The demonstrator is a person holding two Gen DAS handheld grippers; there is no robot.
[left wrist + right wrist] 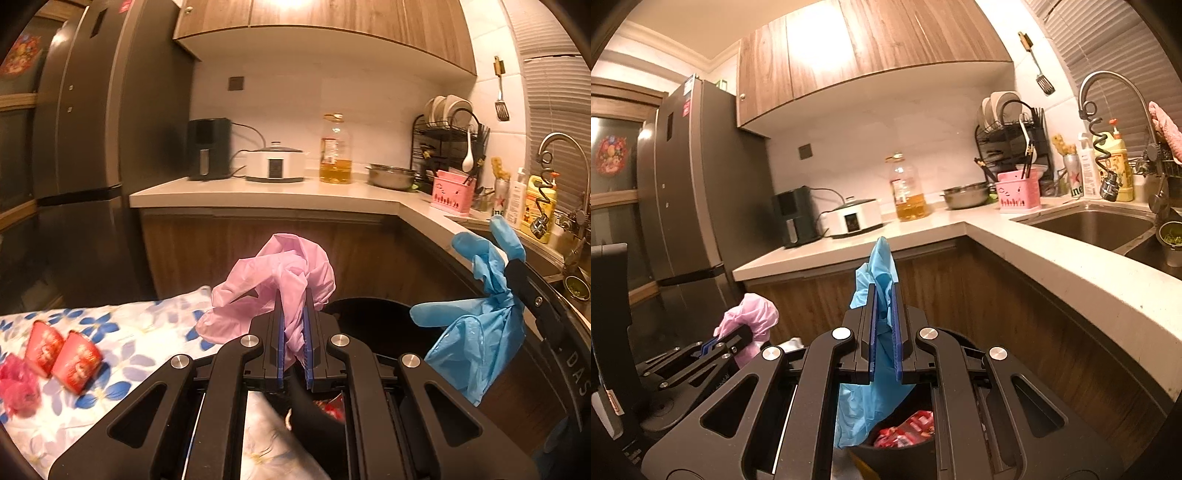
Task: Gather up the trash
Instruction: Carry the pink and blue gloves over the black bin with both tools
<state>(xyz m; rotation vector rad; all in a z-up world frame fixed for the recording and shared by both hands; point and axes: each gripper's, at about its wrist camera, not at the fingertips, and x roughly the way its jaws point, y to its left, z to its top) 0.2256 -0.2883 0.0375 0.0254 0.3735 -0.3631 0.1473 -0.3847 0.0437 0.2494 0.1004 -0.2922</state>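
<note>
Left gripper [294,317] pinches a pink glove [273,277]; right gripper [885,314] pinches a blue glove [877,273], both above the black bin [897,448].

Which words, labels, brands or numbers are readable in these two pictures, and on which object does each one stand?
"DAS": on the right gripper's black body, at the left view's right edge; cut off.
"ine": on the can with a red star, beside the sink; partly hidden.
Red cups on the floral cloth: white print, too blurred.
Oil bottle label: too small.
Yellow bottle label: too small.
Fridge stickers: unreadable.
</note>
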